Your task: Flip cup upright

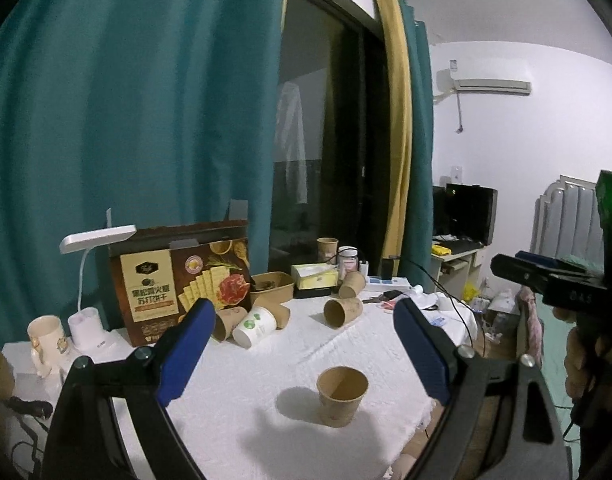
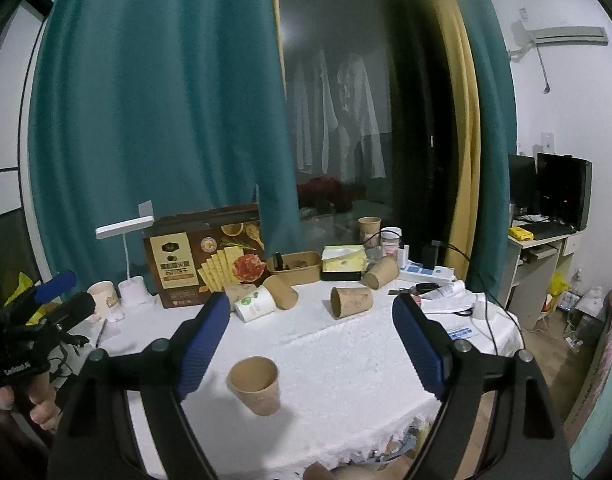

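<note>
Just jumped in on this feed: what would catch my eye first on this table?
A brown paper cup stands upright and alone on the near part of the white tablecloth, between the open left gripper and open right gripper. Behind it, several brown paper cups lie tipped beside a brown cracker box.

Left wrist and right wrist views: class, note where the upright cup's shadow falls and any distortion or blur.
Left wrist view: the brown cup casts a soft shadow leftward on the white cloth; curtains bow from fisheye. Right wrist view: the same cup looks slightly blurred and tilted.
</note>
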### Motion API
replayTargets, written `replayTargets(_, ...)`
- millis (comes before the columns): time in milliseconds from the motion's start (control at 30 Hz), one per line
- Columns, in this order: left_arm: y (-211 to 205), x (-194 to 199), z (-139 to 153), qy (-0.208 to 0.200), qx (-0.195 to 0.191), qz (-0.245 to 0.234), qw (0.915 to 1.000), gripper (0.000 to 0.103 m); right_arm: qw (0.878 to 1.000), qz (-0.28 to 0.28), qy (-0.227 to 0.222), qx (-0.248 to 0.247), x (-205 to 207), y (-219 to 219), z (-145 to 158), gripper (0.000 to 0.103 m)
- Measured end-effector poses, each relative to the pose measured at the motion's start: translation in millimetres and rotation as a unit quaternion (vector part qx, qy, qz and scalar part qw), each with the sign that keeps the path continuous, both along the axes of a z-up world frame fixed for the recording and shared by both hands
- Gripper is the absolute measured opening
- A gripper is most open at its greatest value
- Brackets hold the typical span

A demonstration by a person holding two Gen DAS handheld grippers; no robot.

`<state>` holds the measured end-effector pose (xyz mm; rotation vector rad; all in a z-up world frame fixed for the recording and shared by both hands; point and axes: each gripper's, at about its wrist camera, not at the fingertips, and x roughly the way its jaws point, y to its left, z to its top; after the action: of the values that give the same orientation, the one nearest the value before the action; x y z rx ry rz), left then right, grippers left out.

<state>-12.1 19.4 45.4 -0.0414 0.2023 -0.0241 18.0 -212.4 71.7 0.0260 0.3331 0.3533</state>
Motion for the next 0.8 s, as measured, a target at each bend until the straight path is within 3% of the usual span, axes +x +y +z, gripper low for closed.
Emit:
replayTargets(100, 5, -3, -5, -0.004, 0.011, 0.016, 0.9998, 0.091, 1.0, 0.005, 0.005, -0.008, 3, 13, -5, 0.082)
replayTargets(400, 24, 0, -16, 0.006, -0.003, 0.019, 0.9998, 0.091, 1.0, 0.011, 0.016, -0.019, 13, 34, -16, 0.082)
replayTargets(800, 26, 5, -16, 0.007, 0.0, 0.021, 0.9998, 0.091, 1.0, 0.013, 0.017, -0.02, 15, 37, -19, 0.082)
